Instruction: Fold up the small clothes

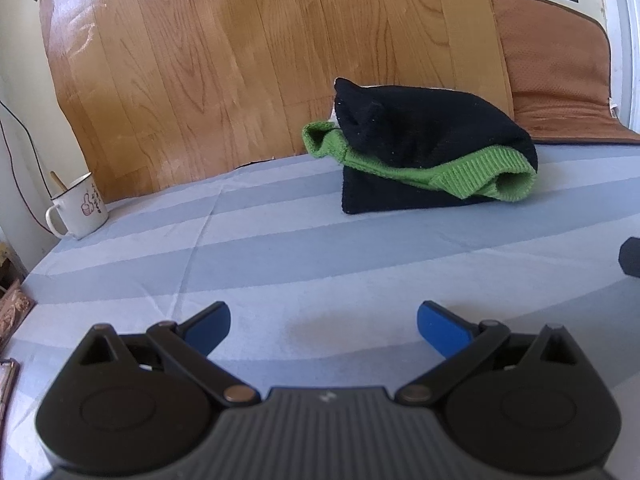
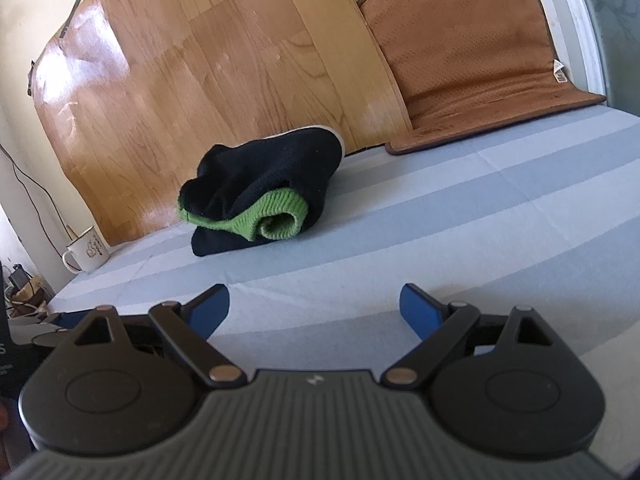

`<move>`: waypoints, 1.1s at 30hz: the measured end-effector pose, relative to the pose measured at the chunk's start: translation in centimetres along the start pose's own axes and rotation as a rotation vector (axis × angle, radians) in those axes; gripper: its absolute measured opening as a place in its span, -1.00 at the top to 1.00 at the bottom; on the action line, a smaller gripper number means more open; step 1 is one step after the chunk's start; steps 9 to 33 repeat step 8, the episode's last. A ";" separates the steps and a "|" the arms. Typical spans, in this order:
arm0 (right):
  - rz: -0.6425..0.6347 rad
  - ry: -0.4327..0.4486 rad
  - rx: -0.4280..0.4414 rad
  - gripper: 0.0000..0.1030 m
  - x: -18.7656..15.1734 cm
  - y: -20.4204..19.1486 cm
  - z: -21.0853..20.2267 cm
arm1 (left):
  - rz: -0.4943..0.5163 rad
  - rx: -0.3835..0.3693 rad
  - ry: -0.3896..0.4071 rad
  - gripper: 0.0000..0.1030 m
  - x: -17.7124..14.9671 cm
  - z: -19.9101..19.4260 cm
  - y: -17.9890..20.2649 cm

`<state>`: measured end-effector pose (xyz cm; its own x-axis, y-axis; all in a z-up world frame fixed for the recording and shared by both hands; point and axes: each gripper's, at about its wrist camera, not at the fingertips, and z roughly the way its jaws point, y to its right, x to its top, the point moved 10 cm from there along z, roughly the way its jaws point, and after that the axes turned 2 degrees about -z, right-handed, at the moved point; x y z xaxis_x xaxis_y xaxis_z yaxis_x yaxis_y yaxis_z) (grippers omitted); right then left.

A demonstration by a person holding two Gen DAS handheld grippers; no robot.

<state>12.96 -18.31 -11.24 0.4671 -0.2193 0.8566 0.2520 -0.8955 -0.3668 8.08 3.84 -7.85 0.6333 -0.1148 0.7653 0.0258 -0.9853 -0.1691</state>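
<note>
left gripper and right gripper: fingers spread wide, nothing held, low over the striped cloth. black-and-green garment folded in a bundle ahead, near the wooden board, well apart from both.

Dark object, perhaps a gripper, cut by the edge.
</note>
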 end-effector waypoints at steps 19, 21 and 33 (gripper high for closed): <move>-0.015 -0.015 -0.029 -0.82 -0.3 -0.1 0.2 | -0.018 -0.032 -0.001 -1.00 0.0 0.0 0.1; -0.015 -0.015 -0.029 -0.82 -0.3 -0.1 0.2 | -0.018 -0.032 -0.001 -1.00 0.0 0.0 0.1; -0.015 -0.015 -0.029 -0.82 -0.3 -0.1 0.2 | -0.018 -0.032 -0.001 -1.00 0.0 0.0 0.1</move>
